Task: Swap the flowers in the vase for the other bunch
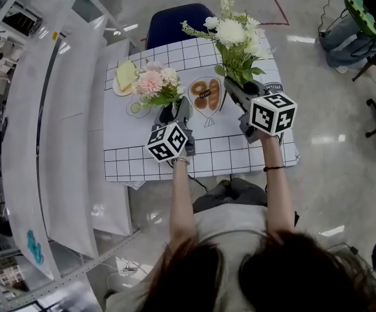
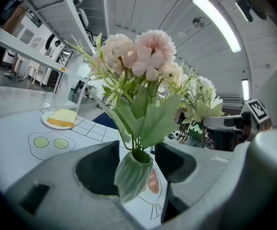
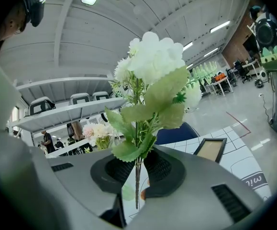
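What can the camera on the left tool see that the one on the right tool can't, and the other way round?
Only the left gripper view shows the green vase pinched in the left tool, and a plate carrying a yellow slice. Only the right gripper view shows the white bunch clamped by its stem in the right tool, and a dark frame. Both show the pink bunch and the white one.

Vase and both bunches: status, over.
Left gripper shut on vase, pink flowers not yet out. Right gripper shut on white bunch stems, upright, off to the vase's right. Only pink flowers block the vase mouth.
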